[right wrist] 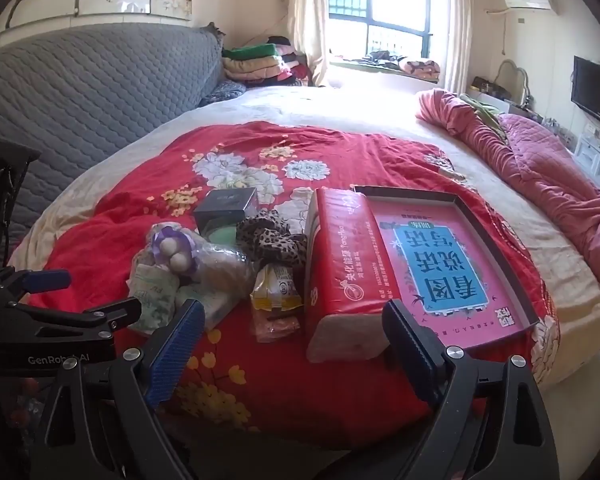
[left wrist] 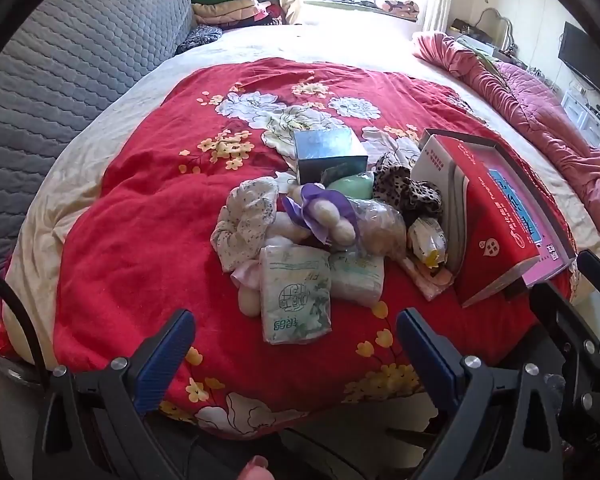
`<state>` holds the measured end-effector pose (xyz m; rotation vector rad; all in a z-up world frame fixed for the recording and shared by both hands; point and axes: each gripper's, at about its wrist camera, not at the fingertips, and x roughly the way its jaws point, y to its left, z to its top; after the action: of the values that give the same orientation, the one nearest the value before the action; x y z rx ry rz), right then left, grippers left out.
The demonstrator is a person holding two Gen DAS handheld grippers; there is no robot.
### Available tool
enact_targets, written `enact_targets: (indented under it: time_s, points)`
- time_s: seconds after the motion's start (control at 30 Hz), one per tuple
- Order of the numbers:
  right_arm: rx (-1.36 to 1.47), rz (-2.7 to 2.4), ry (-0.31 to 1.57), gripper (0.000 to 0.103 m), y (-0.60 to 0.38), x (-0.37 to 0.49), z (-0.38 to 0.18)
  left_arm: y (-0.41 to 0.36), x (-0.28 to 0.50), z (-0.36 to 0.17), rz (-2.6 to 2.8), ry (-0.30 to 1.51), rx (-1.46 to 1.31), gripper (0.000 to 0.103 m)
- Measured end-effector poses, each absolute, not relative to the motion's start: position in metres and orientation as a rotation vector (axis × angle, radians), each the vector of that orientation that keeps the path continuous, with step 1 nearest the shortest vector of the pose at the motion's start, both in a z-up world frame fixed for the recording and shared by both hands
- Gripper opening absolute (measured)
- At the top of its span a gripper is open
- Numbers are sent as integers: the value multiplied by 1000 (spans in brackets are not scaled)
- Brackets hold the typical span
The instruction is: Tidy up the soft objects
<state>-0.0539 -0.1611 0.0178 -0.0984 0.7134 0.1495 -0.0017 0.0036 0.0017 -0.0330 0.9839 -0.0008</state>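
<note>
In the left wrist view, the left gripper (left wrist: 296, 344) is hovering spread wide above the near edge of the red floral quilt (left wrist: 148, 216), its blue pads touching nothing. Just beyond the fingertips, the pile of soft objects (left wrist: 324, 236) is lying on the quilt: two white tissue packs (left wrist: 294, 292) side by side, one pale floral cloth (left wrist: 244, 224), one purple-ribboned bundle of cream balls (left wrist: 324, 216), one green piece (left wrist: 352, 186), one leopard-print cloth (left wrist: 404, 190) and one yellow-and-white packet (left wrist: 426, 242). One silver box (left wrist: 328, 154) is standing behind the pile. One red tissue pack (left wrist: 488, 228) is leaning at the right against one shallow tray (left wrist: 556, 216).

In the right wrist view, the right gripper (right wrist: 292, 328) is also gaping wide and gripping nothing; the red tissue pack (right wrist: 340, 260) is lying just ahead between its fingers, apart from the pads. The tray (right wrist: 496, 240) is holding one pink book (right wrist: 444, 256). The pile (right wrist: 204, 264) is sitting left of the red pack, and the left gripper (right wrist: 48, 280) is showing at the left edge.
</note>
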Motion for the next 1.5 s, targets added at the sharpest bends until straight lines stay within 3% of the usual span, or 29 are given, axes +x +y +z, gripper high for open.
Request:
enact_targets:
  time_s: [1.5]
  points:
    - [-66, 98, 721, 91, -183, -44, 18, -5, -2, 0, -12, 1020, -24, 101]
